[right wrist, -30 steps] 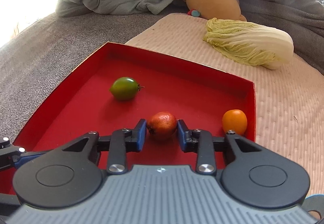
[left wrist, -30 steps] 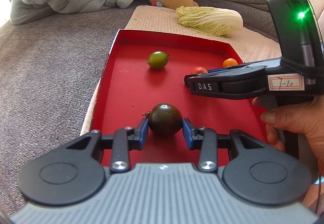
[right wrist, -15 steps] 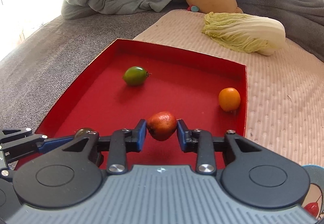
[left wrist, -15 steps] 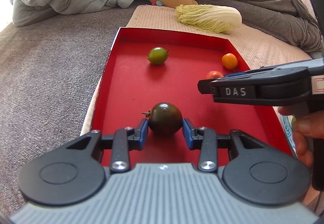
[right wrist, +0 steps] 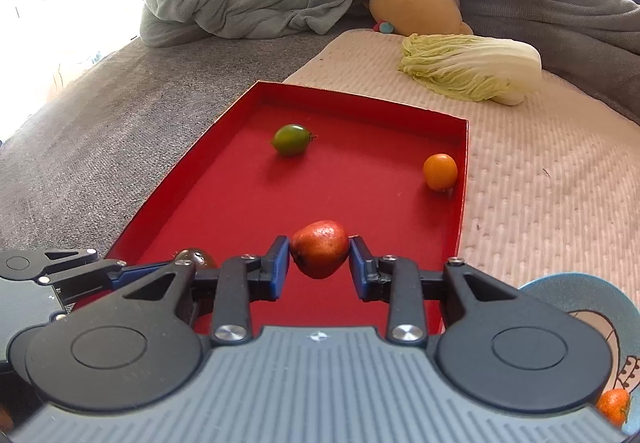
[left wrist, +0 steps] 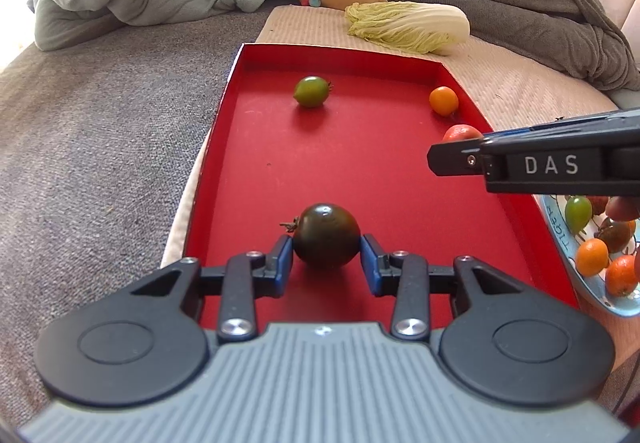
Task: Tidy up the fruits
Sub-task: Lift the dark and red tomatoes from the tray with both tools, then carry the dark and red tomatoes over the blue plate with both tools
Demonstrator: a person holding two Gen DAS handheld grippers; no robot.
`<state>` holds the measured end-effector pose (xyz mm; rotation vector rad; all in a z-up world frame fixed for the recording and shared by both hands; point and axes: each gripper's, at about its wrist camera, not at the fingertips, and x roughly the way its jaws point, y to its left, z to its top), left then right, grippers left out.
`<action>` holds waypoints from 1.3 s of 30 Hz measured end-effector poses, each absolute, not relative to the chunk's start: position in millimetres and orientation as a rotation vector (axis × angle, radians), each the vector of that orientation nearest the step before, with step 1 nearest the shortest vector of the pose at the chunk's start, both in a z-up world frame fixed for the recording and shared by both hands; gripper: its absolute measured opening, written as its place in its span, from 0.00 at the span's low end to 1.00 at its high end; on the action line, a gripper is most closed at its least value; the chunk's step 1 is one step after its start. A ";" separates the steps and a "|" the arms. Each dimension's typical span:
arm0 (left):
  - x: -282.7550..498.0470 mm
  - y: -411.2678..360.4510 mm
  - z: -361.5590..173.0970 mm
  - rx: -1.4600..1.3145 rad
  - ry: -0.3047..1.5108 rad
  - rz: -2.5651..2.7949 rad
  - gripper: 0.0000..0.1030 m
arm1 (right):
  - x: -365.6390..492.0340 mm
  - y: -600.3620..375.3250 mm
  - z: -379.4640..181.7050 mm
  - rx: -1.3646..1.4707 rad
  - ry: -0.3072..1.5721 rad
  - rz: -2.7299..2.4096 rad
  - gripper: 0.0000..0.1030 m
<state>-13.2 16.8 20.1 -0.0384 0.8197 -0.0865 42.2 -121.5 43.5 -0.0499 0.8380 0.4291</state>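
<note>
Left gripper [left wrist: 326, 257] clamped on dark tomato [left wrist: 326, 235] low over red tray [left wrist: 256, 179]; right gripper [right wrist: 319, 263] clamped on red fruit [right wrist: 319, 247] above tray's right side

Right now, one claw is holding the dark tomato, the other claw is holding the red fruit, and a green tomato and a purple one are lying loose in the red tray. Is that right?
Almost. The second loose fruit is orange, not purple; the right wrist view shows it by the red tray's right wall. The rest holds: the left claw grips the dark tomato, the right claw grips the red fruit, and the green tomato lies loose.
</note>
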 end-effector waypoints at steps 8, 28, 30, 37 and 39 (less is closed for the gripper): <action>-29.1 14.3 26.2 -0.047 0.807 -0.074 0.39 | 21.8 -137.1 55.8 -0.035 0.822 0.424 0.37; -49.8 2.2 38.3 -0.033 0.803 -0.076 0.39 | -5.1 -165.8 75.6 0.023 0.781 0.430 0.37; -52.4 -1.3 39.8 -0.025 0.800 -0.079 0.39 | -9.8 -170.6 80.1 0.026 0.770 0.426 0.37; -59.8 -16.6 49.4 -0.006 0.781 -0.102 0.39 | -21.9 -193.8 93.1 0.054 0.739 0.401 0.37; -61.4 -20.9 51.0 -0.002 0.780 -0.107 0.39 | -25.9 -200.7 96.4 0.061 0.729 0.393 0.37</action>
